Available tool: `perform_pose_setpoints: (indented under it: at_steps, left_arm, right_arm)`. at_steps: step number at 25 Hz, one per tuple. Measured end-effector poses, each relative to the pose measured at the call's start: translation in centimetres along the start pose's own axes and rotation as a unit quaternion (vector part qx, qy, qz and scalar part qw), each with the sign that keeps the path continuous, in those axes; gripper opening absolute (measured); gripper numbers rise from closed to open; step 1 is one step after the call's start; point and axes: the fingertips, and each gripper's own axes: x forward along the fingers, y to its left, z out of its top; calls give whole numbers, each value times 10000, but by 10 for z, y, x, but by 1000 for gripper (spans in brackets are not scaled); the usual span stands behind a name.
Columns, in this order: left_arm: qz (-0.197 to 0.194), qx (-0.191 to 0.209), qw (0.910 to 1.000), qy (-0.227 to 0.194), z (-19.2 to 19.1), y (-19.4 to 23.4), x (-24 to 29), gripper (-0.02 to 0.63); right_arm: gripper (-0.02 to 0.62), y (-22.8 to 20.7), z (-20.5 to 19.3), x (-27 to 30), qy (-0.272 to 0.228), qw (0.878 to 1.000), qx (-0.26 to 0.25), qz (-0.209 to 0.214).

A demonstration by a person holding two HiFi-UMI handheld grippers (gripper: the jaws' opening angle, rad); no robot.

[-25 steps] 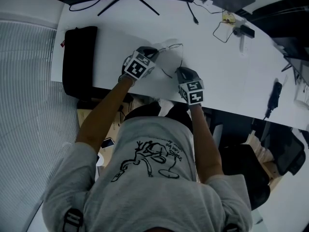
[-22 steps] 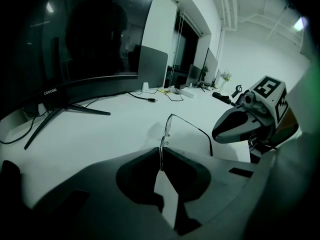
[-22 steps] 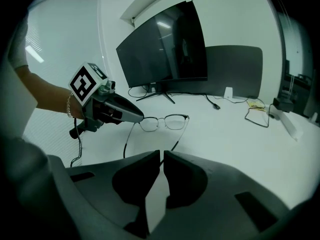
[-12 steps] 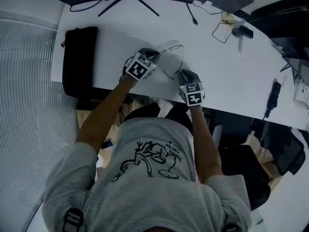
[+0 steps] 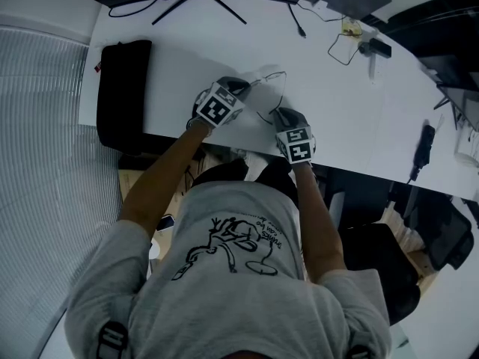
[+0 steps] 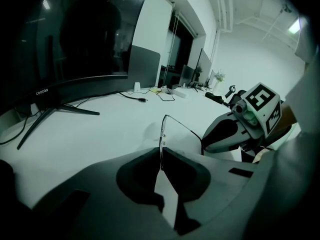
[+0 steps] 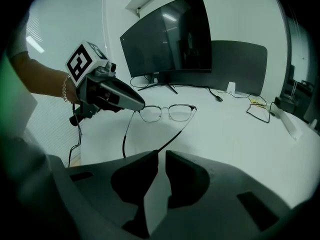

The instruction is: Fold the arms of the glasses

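Observation:
Thin metal-framed glasses [image 7: 167, 112] stand on the white desk [image 5: 337, 118], both arms unfolded. My left gripper [image 6: 161, 151] is shut on the frame's left corner by the hinge; its dark nose [image 7: 120, 96] shows in the right gripper view. The glasses' right arm [image 7: 177, 131] runs from the far hinge down to my right gripper [image 7: 161, 153]. Its tip lies against the left jaw, and a narrow gap shows between the jaws. The other arm [image 7: 125, 134] curves down freely toward the desk. In the head view both grippers flank the glasses [image 5: 268, 81].
A large curved monitor [image 7: 170, 39] stands at the back of the desk. A black pad [image 5: 123, 88] lies at the desk's left end. Cables and small items [image 5: 359, 43] sit at the far right. The desk's front edge runs just under both grippers.

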Motion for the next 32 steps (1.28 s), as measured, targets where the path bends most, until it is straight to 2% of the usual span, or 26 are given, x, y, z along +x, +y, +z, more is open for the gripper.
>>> perform_pose_setpoints:
  at_steps: [32]
  left_arm:
    - [-350,177,9992,34,1,-39,5,32]
  right_arm:
    - [55,10,6,4,6,9999,-72,157]
